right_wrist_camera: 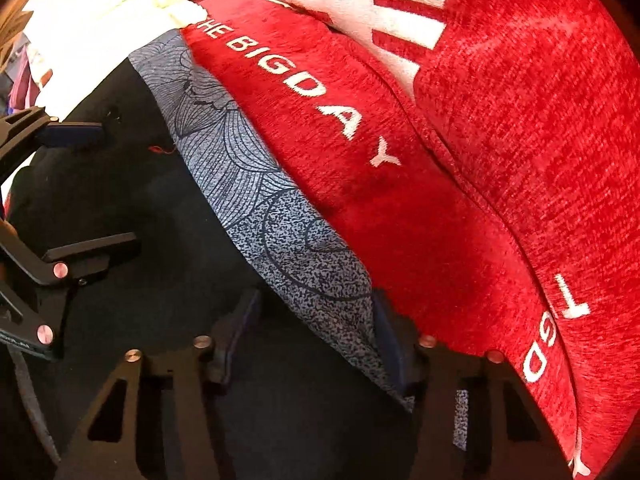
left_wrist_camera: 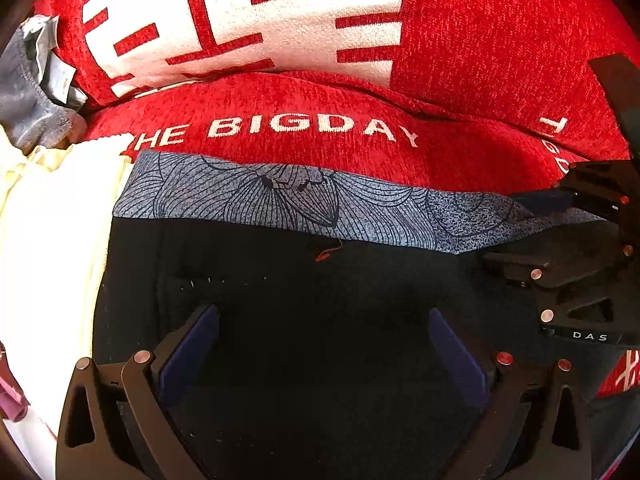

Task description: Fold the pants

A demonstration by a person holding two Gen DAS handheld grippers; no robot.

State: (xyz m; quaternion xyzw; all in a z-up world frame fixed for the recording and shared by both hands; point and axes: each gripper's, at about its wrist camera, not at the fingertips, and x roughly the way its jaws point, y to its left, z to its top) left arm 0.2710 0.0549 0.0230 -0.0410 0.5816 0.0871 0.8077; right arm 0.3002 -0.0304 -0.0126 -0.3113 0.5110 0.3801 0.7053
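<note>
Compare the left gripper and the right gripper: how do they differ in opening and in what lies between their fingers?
The left gripper stands wide open over plain black cloth of the pants; the right gripper is narrower. The left one's fingers straddle no edge; the right one's fingers straddle the grey patterned waistband at the edge. Both point down at the pants on the red cover.

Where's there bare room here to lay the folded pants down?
The widest free patch is the red cover, between the pants' patterned band and the white block print. It is crowded at the pants' other end, where cream cloth and grey clothes pile up.
</note>
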